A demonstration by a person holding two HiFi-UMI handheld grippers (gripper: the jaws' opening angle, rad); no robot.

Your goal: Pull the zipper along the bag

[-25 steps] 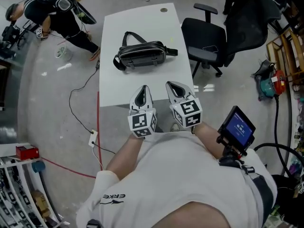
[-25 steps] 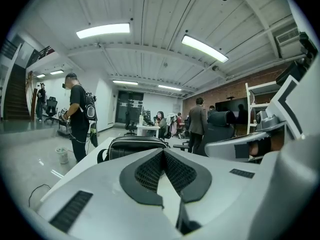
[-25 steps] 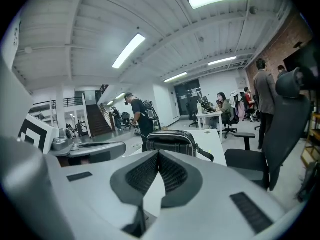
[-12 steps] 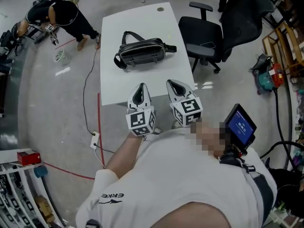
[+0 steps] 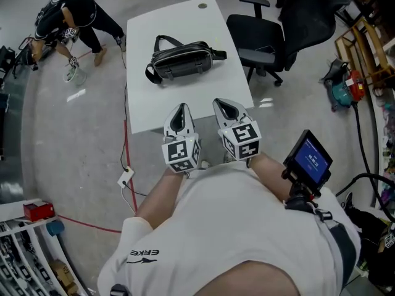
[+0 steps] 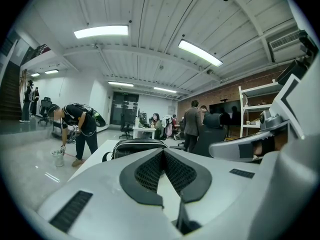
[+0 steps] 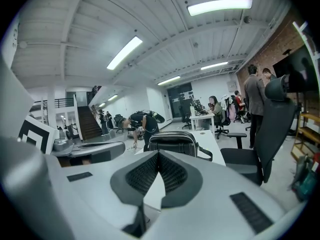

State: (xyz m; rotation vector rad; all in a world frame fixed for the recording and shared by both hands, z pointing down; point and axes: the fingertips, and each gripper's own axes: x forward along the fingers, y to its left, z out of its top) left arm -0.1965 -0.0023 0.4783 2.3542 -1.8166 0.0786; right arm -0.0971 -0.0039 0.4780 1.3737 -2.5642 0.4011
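Observation:
A black waist bag (image 5: 182, 59) with a strap lies on the white table (image 5: 185, 103), towards its far half. It also shows beyond the jaws as the bag (image 6: 134, 146) in the left gripper view and the bag (image 7: 175, 141) in the right gripper view. Both grippers hover side by side over the table's near edge, well short of the bag. My left gripper (image 5: 181, 110) is shut with nothing in it, its pads meeting at the tip (image 6: 162, 152). My right gripper (image 5: 224, 105) is shut and empty too (image 7: 158, 154). I cannot make out the zipper pull.
A black office chair (image 5: 262, 39) stands at the table's right side. A person (image 5: 71, 14) bends over on the floor at the far left. Cables and a power strip (image 5: 125, 177) lie on the floor left of the table. A small screen (image 5: 307, 161) sits by my right arm.
The table and bag have slid slightly up and left in the head view. The person on the floor has shifted. Both grippers stay shut near the table's front edge.

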